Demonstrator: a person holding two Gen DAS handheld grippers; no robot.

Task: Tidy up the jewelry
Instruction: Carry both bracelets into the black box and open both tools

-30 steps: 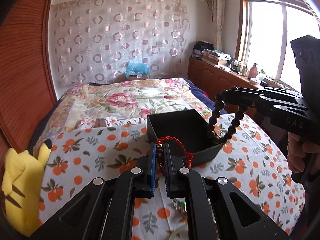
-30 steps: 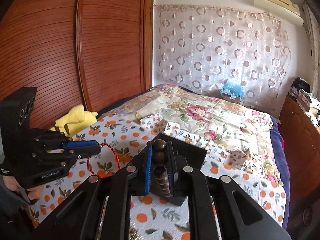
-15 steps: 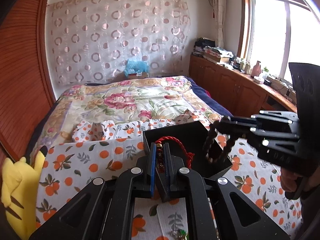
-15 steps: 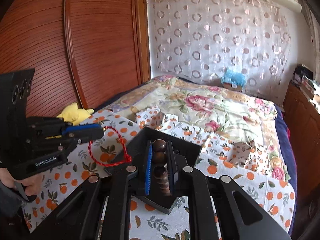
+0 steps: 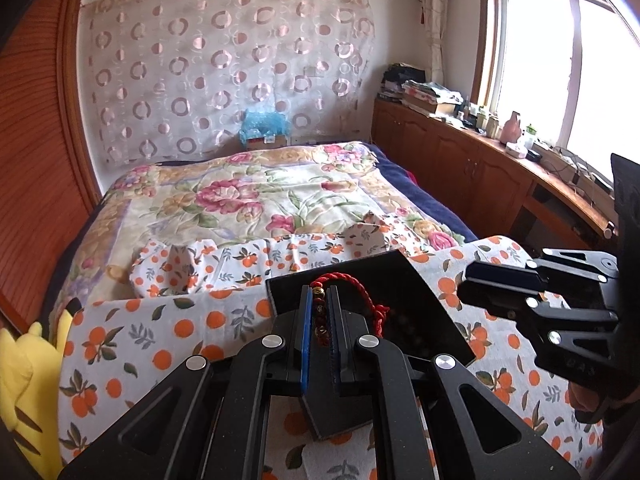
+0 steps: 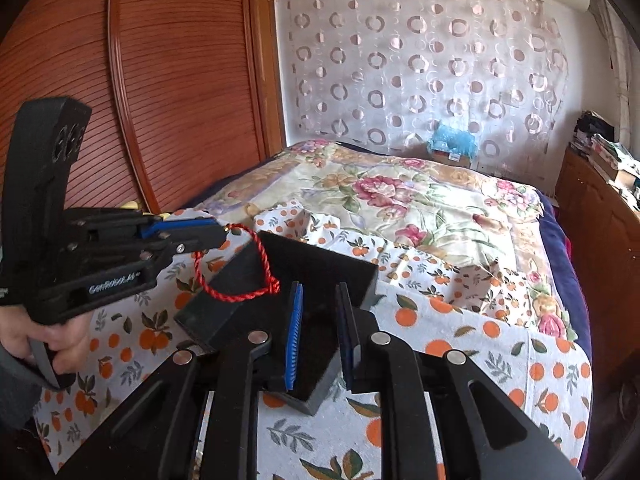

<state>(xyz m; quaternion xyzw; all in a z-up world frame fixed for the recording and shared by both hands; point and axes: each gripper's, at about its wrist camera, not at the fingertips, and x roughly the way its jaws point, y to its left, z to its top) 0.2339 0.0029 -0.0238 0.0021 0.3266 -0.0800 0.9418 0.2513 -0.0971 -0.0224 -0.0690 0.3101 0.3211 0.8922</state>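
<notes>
A black open box (image 5: 404, 280) (image 6: 332, 268) sits on the orange-print cloth on the bed. My left gripper (image 5: 319, 300) (image 6: 218, 236) is shut on a red cord bracelet (image 5: 352, 284) with small beads, and holds it over the box's near left edge; the cord loop (image 6: 236, 280) hangs down against the box wall. My right gripper (image 6: 318, 304) (image 5: 466, 284) is open and empty, just over the box's right side. A dark wooden bead bracelet (image 5: 404, 320) lies faintly visible inside the box.
A yellow plush toy (image 5: 24, 392) lies at the left edge of the bed. The orange-print cloth (image 5: 160, 336) covers the near part of the bed, the floral quilt (image 5: 256, 196) the far part. A wooden cabinet (image 5: 480, 176) runs along the right under the window.
My right gripper has opened and dropped the wooden bead bracelet into the box. My left gripper has moved over the box with the red cord bracelet.
</notes>
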